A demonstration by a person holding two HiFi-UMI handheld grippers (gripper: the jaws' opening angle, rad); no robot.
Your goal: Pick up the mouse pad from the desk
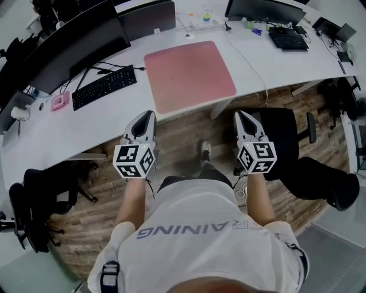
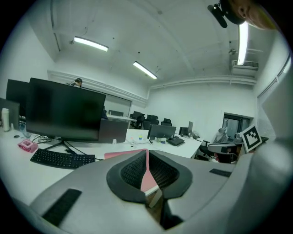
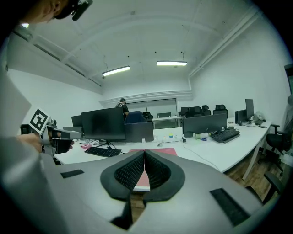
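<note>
A pink mouse pad point(image 1: 189, 75) lies flat on the white curved desk point(image 1: 269, 66), its near edge close to the desk's front edge. The left gripper point(image 1: 150, 114) hangs shut and empty over the wooden floor, short of the pad's near left corner. Just as far back, the right gripper point(image 1: 238, 115) is shut and empty, below the pad's near right corner. Neither touches the pad. Through the left gripper point(image 2: 147, 155) the pad point(image 2: 120, 154) shows ahead on the desk, as it does through the right gripper point(image 3: 144, 157) where the pad point(image 3: 165, 151) lies straight ahead.
A black keyboard point(image 1: 104, 86) and a large dark monitor point(image 1: 68, 48) stand left of the pad. A second keyboard point(image 1: 289, 38) and monitor point(image 1: 263, 10) sit at the far right. A black office chair point(image 1: 291, 143) stands by my right, another chair point(image 1: 40, 200) at my left.
</note>
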